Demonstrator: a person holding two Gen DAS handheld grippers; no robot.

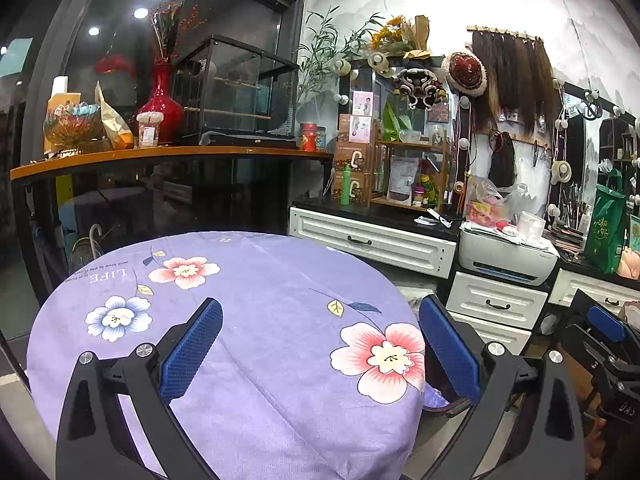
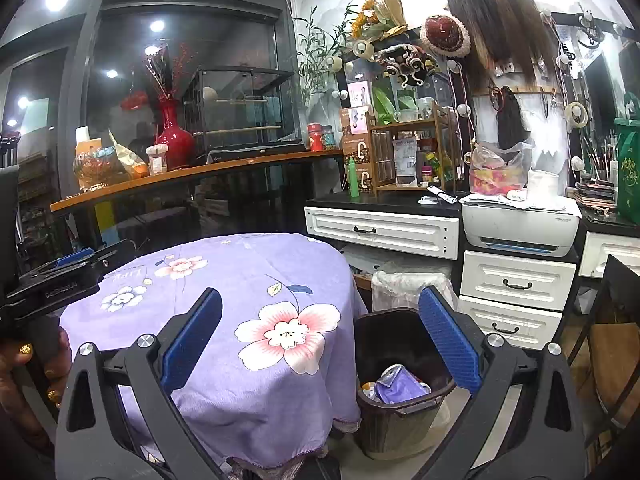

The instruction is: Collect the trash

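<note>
**Both jaws spread wide over the covered counter, trash in the bin**

The left gripper (image 1: 320, 340) hangs with its jaws released and nothing between them; between the blue pads (image 1: 192, 350) lies only the purple flowered cloth (image 1: 256, 304) that hides the round counter beneath. Just inside its right jaw a dark rim and a scrap of purple show, too cut off to read in this view.

The right gripper (image 2: 320, 340) is likewise spread wide and empty. Its view shows what the left one cannot: a dark bin (image 2: 400, 408) on the floor just beside the cloth's hanging edge, partly behind the right jaw, holding crumpled trash (image 2: 400, 388), a purple wrapper with paler bits under it. What the paler bits are is hard to tell.

At the left edge of the right view, a hand (image 2: 28, 364) grips the other gripper's handle, mostly cut off.

Beyond the jaws stand white drawers (image 2: 380, 232) and a printer (image 2: 520, 228), and farther left a shelf with a red vase (image 2: 174, 136).
</note>
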